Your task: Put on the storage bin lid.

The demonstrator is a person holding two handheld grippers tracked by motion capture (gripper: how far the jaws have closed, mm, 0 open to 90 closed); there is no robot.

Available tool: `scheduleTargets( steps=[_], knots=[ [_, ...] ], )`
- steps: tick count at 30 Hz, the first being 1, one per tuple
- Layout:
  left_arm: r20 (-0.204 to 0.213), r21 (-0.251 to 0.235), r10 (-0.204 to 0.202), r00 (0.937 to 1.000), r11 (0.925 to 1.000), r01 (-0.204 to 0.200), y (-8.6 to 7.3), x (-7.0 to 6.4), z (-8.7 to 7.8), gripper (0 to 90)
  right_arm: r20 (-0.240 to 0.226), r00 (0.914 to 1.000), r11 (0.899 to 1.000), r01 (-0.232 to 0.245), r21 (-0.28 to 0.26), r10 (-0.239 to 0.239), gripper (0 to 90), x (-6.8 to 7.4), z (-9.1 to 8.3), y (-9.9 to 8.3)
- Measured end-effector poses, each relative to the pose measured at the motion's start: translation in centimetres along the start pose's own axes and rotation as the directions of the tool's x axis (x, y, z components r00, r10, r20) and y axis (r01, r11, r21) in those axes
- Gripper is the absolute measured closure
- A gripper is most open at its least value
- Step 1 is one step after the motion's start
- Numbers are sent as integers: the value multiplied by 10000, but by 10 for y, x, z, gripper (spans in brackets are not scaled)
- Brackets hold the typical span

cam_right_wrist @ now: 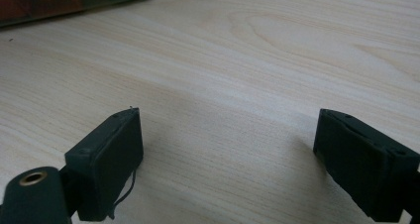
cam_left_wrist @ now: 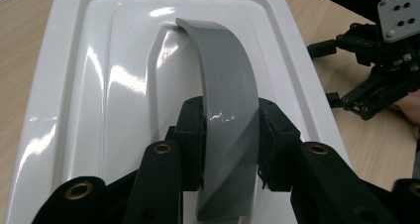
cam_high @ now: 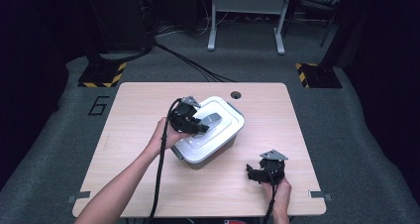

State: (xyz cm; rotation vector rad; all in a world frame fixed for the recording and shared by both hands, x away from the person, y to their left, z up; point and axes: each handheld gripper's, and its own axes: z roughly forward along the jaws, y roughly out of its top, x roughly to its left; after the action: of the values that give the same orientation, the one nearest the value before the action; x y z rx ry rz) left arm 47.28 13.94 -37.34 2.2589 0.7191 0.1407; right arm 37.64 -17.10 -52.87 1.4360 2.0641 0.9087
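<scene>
In the high view, the left gripper (cam_high: 198, 125) sits over the white-lidded storage box (cam_high: 210, 132) at the table's (cam_high: 148, 100) middle. The left gripper view shows it pinching the lid's grey handle (cam_left_wrist: 228, 100). In the right gripper view, the right gripper (cam_right_wrist: 228, 159) is spread wide over bare wood.

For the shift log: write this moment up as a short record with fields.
Setting: wooden table, seen from above
Main item: white box with a grey handle on its lid
Left gripper: shut on the handle, one jaw on each side of it
Right gripper: open, holding nothing, low over bare wood
Right gripper's place: near the table's front edge, apart from the box
Lid: on the box
</scene>
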Motion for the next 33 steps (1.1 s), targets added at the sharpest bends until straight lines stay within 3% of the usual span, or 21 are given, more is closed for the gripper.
scheduleTargets(
  steps=[6,15,18,24,33],
  knots=[
    [51,2,-177,9998,9998,177,0,3,2,629,24,10000,10000,25,1,-25,111,0,0,0],
    [-217,-293,-404,9989,9988,398,2,3,0,304,32,10000,10000,15,14,-15,111,0,0,0],
    [-231,-424,-548,9982,9977,538,1,5,-5,235,15,10000,10000,-51,-5,51,112,0,0,0],
    [-464,-771,-768,9960,9943,731,-1,9,-23,152,10,10000,10000,-44,-1,44,112,0,0,0],
    [-1056,-1160,-775,9914,9911,651,-13,19,-68,129,-14,10000,10000,-50,-1,50,112,0,0,0]
  ],
)
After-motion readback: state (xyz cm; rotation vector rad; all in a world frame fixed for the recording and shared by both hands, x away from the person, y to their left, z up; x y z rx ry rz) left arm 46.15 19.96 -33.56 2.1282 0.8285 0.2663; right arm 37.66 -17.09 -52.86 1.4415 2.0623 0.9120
